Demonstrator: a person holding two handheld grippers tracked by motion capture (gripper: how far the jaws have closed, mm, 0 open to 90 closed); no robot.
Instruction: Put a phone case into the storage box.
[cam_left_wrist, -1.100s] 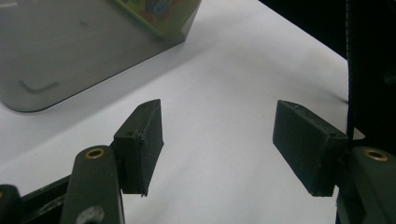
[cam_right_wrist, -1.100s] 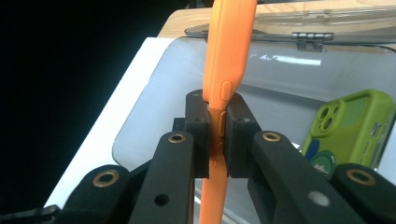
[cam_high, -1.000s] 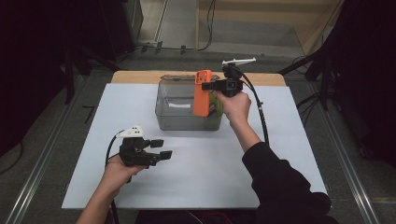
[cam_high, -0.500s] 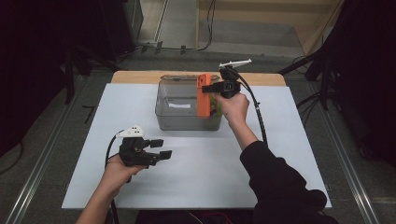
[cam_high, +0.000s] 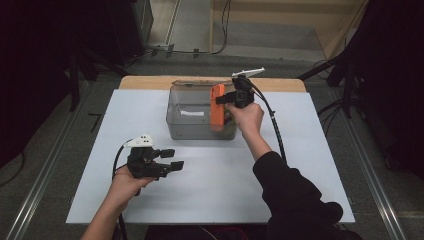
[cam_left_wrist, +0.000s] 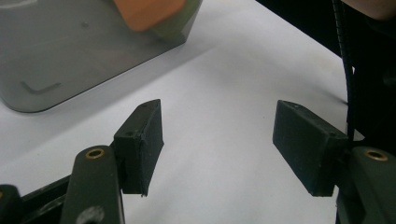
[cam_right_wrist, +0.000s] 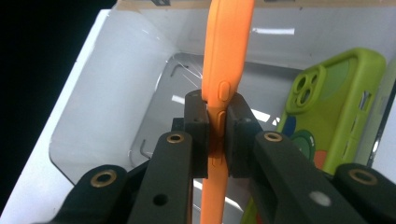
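Orange phone case (cam_right_wrist: 224, 70) clamped upright btwn right hand-held gripper (cam_right_wrist: 216, 126) pads, over clear bin (cam_high: 180, 122).

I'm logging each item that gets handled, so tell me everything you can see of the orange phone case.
The orange phone case looks like matte, soft plastic, with raised side buttons on its edge. It stands upright, edge toward the right gripper, whose jaws are shut on that edge. It hangs partly inside the clear bin, beside a green phone case leaning there.

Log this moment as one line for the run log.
right gripper: shut on orange phone case, over clear bin | left gripper: open, holds nothing | green phone case: in bin
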